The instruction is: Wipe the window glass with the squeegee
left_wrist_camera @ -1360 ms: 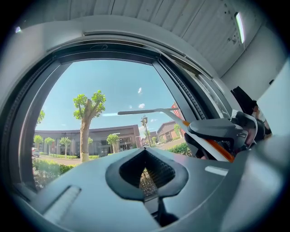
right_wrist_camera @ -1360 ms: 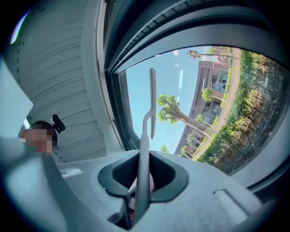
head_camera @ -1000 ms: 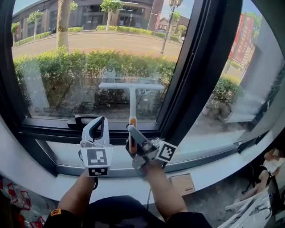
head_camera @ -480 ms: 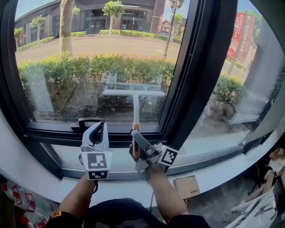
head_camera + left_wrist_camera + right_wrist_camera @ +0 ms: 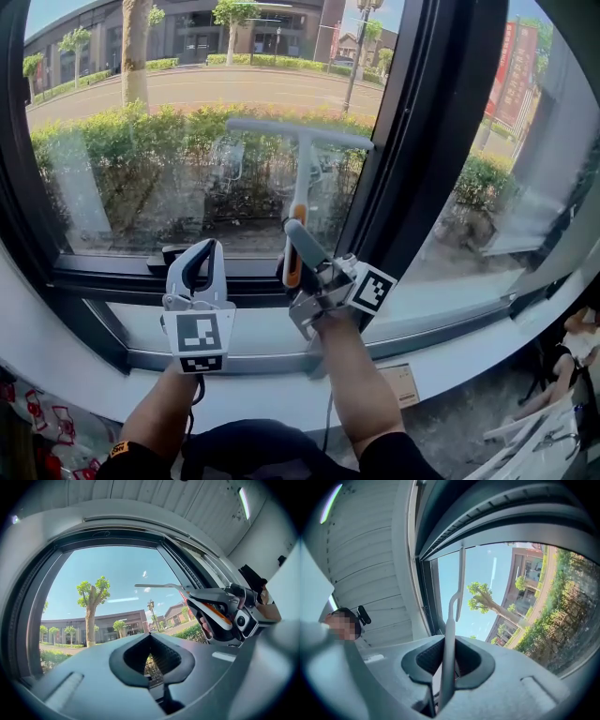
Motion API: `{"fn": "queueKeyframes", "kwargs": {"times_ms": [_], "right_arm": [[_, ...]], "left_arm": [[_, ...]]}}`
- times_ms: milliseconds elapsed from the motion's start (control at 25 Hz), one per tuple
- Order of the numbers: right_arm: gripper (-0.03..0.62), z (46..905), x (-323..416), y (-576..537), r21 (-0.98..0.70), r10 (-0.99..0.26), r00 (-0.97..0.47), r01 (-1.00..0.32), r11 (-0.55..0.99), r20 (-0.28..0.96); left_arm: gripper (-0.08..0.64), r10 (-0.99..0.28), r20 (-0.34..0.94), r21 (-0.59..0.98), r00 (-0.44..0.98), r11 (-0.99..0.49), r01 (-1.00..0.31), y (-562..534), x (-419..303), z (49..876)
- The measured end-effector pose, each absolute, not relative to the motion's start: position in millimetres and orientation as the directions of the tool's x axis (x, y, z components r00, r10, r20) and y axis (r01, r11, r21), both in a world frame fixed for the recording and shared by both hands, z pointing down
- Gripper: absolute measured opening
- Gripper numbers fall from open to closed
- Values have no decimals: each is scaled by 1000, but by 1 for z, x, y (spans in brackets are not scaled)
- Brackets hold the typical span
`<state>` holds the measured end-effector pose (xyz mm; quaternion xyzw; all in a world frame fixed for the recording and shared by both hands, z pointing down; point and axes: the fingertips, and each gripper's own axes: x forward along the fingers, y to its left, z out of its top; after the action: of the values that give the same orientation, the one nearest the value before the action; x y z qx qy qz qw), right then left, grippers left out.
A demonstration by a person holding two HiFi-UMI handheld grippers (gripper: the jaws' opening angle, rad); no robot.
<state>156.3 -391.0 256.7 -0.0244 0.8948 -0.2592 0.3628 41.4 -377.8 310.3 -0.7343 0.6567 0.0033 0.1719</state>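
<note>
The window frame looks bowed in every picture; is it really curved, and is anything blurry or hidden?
Head view: the window frame bows most likely from the wide lens; outdoors is bright, the room side dimmer. Left gripper view: strong fisheye, dark corners, sky clear and unglared. Right gripper view: the squeegee handle is soft up close; the blocky patch at left was added afterwards to hide a face.
</note>
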Motion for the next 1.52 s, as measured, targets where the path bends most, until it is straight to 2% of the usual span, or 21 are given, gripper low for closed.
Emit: {"fn": "queueKeyframes", "kwargs": {"times_ms": [280, 640, 1000, 1320, 1520], "right_arm": [[46, 279, 154, -389, -521, -239, -747, 163, 838, -620], [49, 388, 153, -373, -680, -340, -760, 179, 711, -555], [49, 469, 159, -366, -786, -422, -766, 169, 595, -485], [48, 487, 162, -364, -807, -454, -757, 159, 569, -469], [46, 473, 157, -356, -775, -455, -744, 130, 619, -489]], "left_arm": [[18, -969, -201, -224, 146, -100, -969, -379, 45, 329], [18, -982, -80, -173, 169, -153, -973, -383, 50, 395], [18, -981, -15, -171, 193, -188, -967, -382, 64, 431], [18, -986, 33, -176, 166, -169, -970, -376, 49, 447], [18, -990, 36, -180, 136, -141, -973, -373, 21, 449]]}}
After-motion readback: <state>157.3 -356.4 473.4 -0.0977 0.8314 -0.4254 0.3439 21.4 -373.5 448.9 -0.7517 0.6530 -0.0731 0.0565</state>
